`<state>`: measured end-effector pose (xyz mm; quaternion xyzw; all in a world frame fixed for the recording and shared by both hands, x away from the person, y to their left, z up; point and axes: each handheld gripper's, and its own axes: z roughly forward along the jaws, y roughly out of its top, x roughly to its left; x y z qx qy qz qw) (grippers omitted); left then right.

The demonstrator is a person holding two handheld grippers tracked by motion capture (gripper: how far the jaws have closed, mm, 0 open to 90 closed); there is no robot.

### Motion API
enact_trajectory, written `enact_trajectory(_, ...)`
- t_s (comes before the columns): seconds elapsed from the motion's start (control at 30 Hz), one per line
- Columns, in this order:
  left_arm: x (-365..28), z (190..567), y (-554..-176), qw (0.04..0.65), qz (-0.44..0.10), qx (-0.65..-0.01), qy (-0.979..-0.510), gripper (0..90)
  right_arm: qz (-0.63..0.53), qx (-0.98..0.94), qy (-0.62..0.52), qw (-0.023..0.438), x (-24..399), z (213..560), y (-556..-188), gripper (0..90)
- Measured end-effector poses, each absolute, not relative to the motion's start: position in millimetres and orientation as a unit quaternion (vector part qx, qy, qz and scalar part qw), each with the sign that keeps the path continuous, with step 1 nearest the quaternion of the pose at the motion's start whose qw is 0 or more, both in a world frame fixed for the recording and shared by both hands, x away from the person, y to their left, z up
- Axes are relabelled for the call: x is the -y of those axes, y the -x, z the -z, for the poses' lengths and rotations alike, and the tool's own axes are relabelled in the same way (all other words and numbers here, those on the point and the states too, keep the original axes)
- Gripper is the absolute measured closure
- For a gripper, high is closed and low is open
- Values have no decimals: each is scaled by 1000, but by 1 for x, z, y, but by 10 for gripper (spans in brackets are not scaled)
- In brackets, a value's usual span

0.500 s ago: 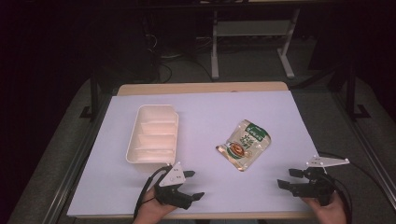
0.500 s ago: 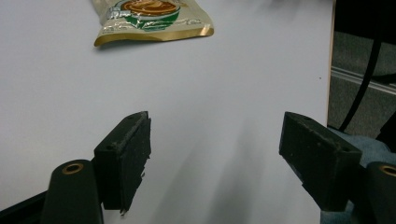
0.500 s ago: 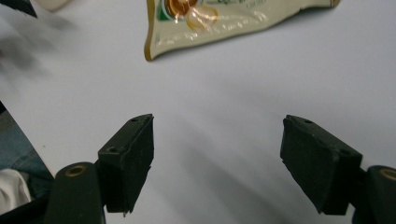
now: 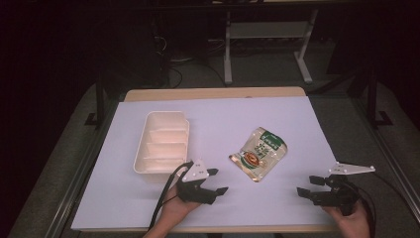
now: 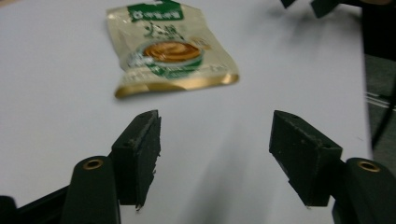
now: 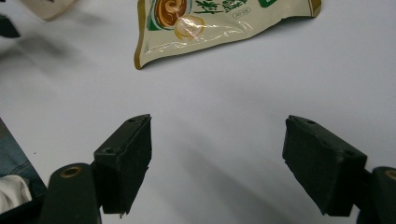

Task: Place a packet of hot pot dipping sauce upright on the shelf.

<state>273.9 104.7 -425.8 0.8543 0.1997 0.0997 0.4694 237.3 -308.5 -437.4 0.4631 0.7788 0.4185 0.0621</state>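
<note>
A cream and green food pouch (image 4: 258, 152) with a picture of a bowl lies flat on the white table sheet, right of centre. My left gripper (image 4: 218, 181) is near the front edge, below and left of the pouch, open with nothing between its jaws. In the left gripper view the pouch (image 5: 170, 49) lies ahead of the open left gripper (image 5: 215, 140). My right gripper (image 4: 307, 185) is at the front right, also open and empty, pointing left. The right gripper view shows the pouch (image 6: 219, 23) beyond the open right gripper (image 6: 217, 144).
A white ribbed plastic tray (image 4: 163, 144) stands empty to the left of the pouch, just behind my left hand. The white sheet (image 4: 223, 119) covers a wooden table top. Dark floor and a metal stand (image 4: 228, 44) lie beyond the far edge.
My left gripper has moved a little away from the front edge, toward the pouch. The right gripper has barely shifted.
</note>
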Motion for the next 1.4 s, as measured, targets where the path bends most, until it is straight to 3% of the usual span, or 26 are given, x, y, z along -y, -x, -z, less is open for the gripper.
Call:
enact_trajectory(0.37,-59,423,-335,437,-109,-220,-865,552,-427,-769,-471,60,310,434,-257,226)
enact_trajectory(0.6,-40,431,-362,411,-97,-216,-880,615,-421,-775,-469,55,306,432,-275,221)
enact_trajectory(0.77,-30,442,-368,377,-94,-221,-895,559,-411,-783,-464,56,299,426,-303,219)
enact_trajectory(1.17,-30,447,-373,375,-71,-240,-893,604,-382,-792,-474,43,283,416,-381,223)
enact_trajectory(1.4,-30,447,-373,372,-71,-237,-895,608,-375,-795,-476,31,275,425,-408,256)
